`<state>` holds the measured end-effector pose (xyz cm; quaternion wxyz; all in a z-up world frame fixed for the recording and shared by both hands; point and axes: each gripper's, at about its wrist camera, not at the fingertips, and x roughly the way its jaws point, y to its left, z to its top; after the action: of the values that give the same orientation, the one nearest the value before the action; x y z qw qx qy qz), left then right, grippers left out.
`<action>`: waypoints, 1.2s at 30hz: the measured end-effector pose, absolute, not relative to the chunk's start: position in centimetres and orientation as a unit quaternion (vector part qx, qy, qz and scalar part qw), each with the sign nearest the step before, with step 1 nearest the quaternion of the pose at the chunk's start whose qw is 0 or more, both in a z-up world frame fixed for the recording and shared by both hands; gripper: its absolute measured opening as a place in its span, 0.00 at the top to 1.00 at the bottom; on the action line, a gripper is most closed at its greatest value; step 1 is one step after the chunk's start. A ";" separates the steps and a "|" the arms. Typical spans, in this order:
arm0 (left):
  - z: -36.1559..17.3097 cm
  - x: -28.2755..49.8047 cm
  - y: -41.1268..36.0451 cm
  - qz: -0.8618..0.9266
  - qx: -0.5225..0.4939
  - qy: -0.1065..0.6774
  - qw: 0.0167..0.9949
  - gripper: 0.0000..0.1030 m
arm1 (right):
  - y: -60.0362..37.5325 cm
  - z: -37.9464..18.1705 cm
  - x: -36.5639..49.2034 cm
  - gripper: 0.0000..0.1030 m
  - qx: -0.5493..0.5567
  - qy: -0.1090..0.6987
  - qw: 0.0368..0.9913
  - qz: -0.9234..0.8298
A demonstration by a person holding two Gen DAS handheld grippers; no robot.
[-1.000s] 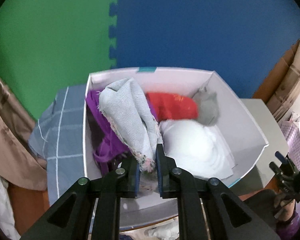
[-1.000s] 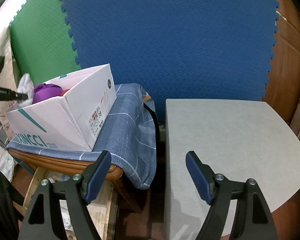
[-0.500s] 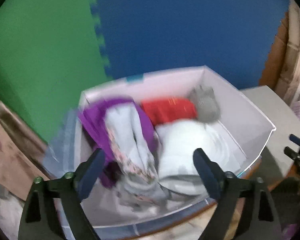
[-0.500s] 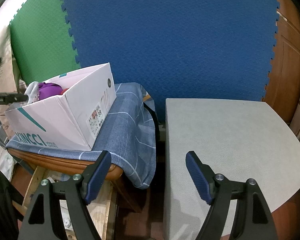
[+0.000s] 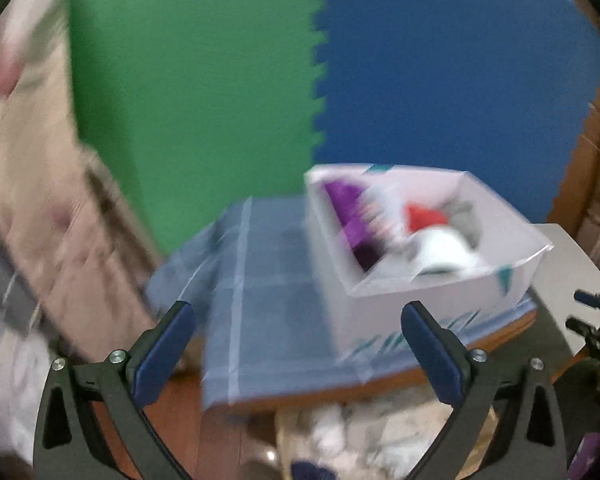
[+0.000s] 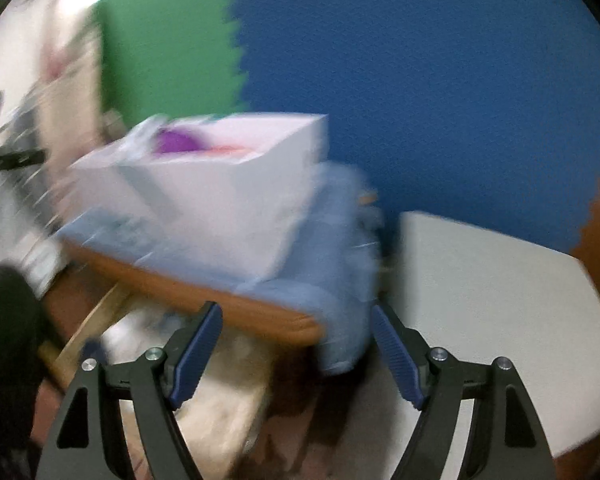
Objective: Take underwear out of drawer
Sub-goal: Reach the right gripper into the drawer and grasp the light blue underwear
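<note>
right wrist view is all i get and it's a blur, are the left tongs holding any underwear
Observer: No. The left tongs are opening with nothing between them, over the blue checked cloth beside the white box.
Operator: what can you see inside the box
Observer: A white bundle lies against its near wall.
Operator: anything behind that
Observer: A red piece, with a grey piece to its right. Both are blurred.
</note>
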<state>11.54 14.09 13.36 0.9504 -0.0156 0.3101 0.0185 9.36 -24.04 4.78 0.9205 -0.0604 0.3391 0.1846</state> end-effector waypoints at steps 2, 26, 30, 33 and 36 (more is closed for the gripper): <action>11.7 10.2 16.6 0.043 -0.033 0.324 0.945 0.01 | -21.1 3.7 9.1 0.23 -0.056 0.382 0.887 0.254; 5.8 6.4 23.0 0.118 -0.152 0.329 0.924 0.01 | -3.8 -15.7 13.1 0.23 -0.078 0.712 0.656 0.239; 5.6 6.3 23.6 0.119 -0.173 0.326 0.922 0.01 | -2.8 -17.1 13.4 0.23 -0.106 0.722 0.644 0.231; 5.5 6.4 23.6 0.123 -0.175 0.328 0.920 0.01 | -2.4 -18.1 13.6 0.23 -0.118 0.731 0.633 0.228; 5.6 6.5 23.2 0.129 -0.163 0.329 0.921 0.01 | -1.9 -18.9 14.0 0.23 -0.131 0.737 0.625 0.223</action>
<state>6.50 23.16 5.62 0.9210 -0.1633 0.3292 0.1291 13.98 -1.90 -18.87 0.6250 -0.1306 0.7367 0.2227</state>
